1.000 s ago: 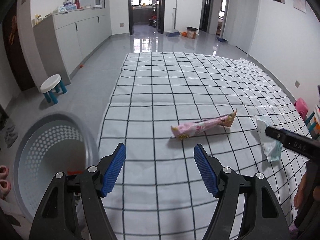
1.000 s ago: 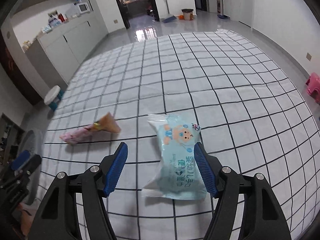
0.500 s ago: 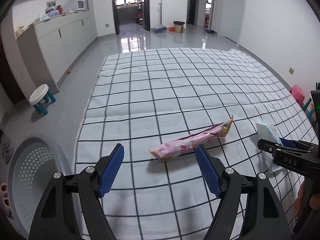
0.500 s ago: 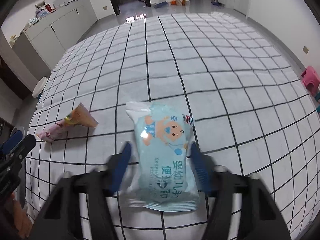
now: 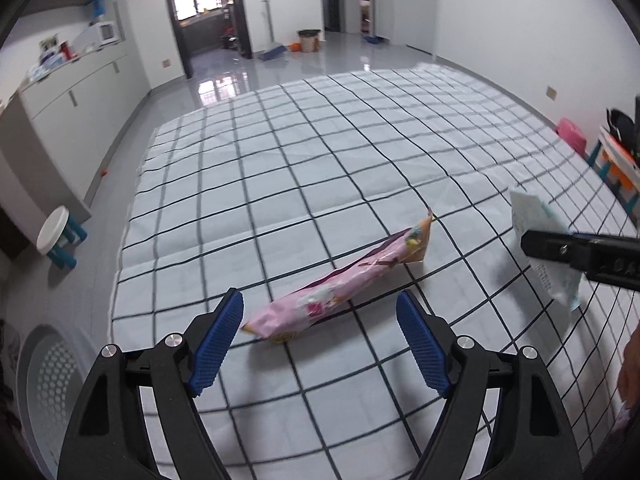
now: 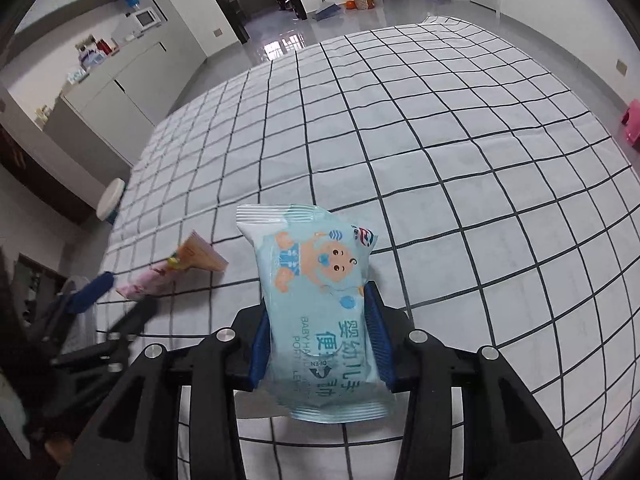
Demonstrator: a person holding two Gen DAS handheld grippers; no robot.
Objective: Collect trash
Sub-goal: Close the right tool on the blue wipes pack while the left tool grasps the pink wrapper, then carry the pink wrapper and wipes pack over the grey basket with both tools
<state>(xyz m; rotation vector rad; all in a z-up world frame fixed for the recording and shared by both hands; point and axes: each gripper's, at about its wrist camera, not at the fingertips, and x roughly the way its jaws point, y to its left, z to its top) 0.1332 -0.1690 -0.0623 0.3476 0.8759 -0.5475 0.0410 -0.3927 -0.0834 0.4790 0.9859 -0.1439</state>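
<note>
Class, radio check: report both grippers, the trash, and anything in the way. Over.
Right gripper shut on blue wipes pack, lifted. Left gripper open, fingers just widening, short of pink wrapper on checked sheet. Nothing between. Over.

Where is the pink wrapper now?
The pink wrapper lies on the checked sheet, just ahead of the open left gripper, left of the wipes pack.

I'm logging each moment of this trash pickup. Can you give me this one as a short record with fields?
surface: checked sheet on the floor
right claw: shut on the blue wipes pack, jaws just closing
left claw: open, jaws just widening, pink wrapper lies just ahead of them, untouched
bin: perforated basket, at the left of the left wrist view
</note>
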